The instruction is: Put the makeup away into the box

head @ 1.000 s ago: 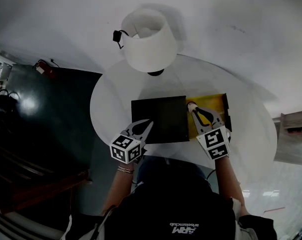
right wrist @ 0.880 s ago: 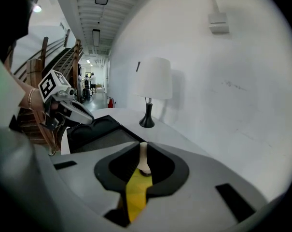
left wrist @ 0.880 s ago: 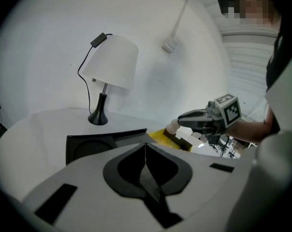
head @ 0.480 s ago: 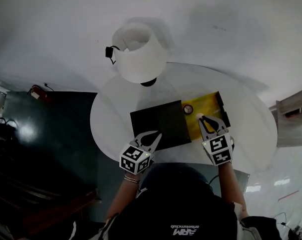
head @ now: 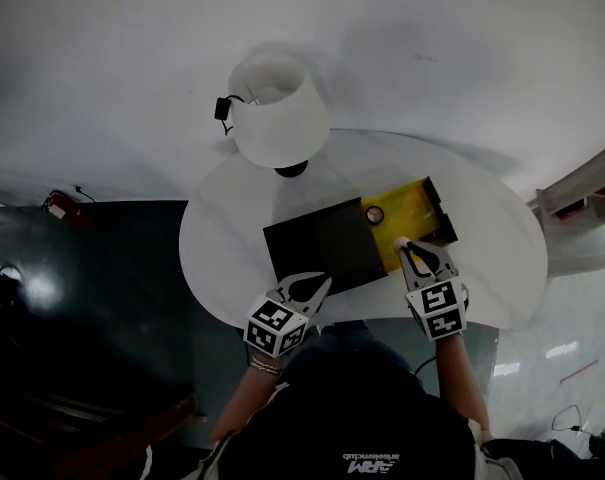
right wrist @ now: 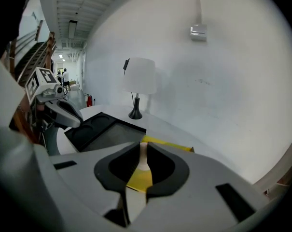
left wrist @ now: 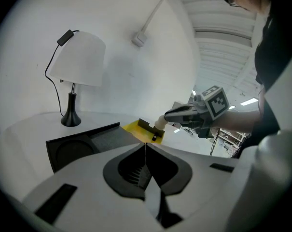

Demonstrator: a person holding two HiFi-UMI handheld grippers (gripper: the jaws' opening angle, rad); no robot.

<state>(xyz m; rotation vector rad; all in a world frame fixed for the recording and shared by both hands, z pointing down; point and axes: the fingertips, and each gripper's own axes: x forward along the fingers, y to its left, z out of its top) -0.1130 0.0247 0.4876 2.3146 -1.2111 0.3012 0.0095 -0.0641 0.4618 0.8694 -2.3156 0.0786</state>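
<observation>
Makeup item [left wrist: 160, 123], perhaps sponge, in right claw [head: 406, 249] at box [head: 414, 204] edge; left claw [head: 324, 282] closed.

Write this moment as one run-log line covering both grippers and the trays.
left gripper: shut, empty | right gripper: shut on cream makeup item over yellow tray | black tray: beside yellow tray

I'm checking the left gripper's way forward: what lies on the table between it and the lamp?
The black tray lies between the left gripper and the lamp, with bare table beyond it. The head view shows this best.
</observation>
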